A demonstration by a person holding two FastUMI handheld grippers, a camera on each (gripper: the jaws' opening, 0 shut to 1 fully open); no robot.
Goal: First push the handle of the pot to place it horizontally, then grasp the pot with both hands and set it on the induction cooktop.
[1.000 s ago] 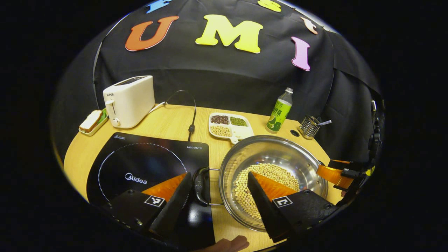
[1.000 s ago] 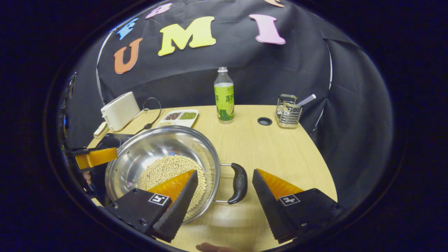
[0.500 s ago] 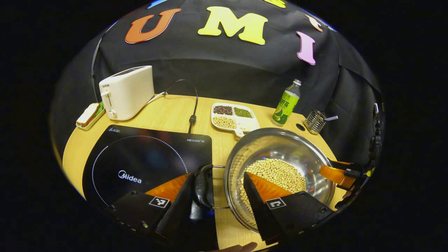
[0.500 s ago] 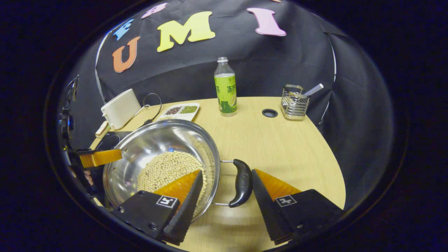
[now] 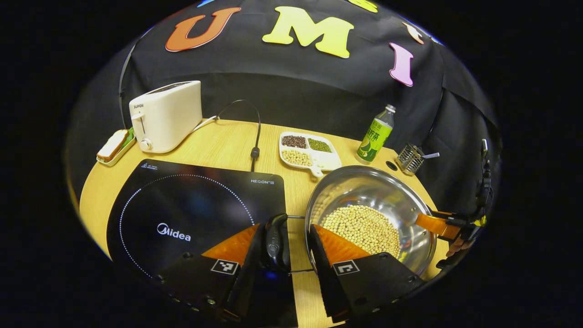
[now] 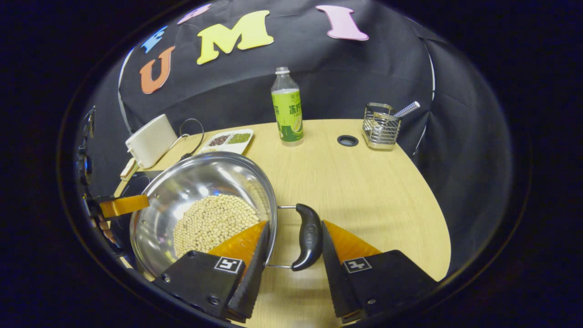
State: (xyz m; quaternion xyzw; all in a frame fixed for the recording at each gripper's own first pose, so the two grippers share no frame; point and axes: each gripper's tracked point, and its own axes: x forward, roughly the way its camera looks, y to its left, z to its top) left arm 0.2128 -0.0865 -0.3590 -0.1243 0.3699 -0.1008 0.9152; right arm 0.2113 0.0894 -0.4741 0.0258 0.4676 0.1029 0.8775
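- Left gripper view: the steel pot [image 5: 371, 218], with pale beans [image 5: 362, 228] in its bottom, sits on the wooden table [image 5: 223, 146] just right of the black induction cooktop [image 5: 196, 209], not on it.
- The pot's near side handle [image 5: 275, 237] lies level and stands between the fingers of the left gripper [image 5: 287, 255]. One finger lies over the cooktop's edge, the other over the pot's rim. The jaws are narrowed around the handle; the left finger looks to touch it, but whether both press on it I cannot tell.
- Across the pot, the other gripper shows at the far rim, with fingers of a hand [image 5: 455, 248] behind it.
- Right gripper view: the right gripper [image 6: 294, 255] comes in low over the table, angled forward, and straddles the opposite black handle [image 6: 309, 237]. The right finger lies just beside the grip, the left one over the pot [image 6: 200, 205] rim; a firm clamp cannot be told.
- Farther back stand a white toaster [image 5: 166, 116], a divided dish [image 5: 309, 152] of grains, a green-labelled bottle [image 6: 287, 109] and a wire holder [image 6: 381, 127].
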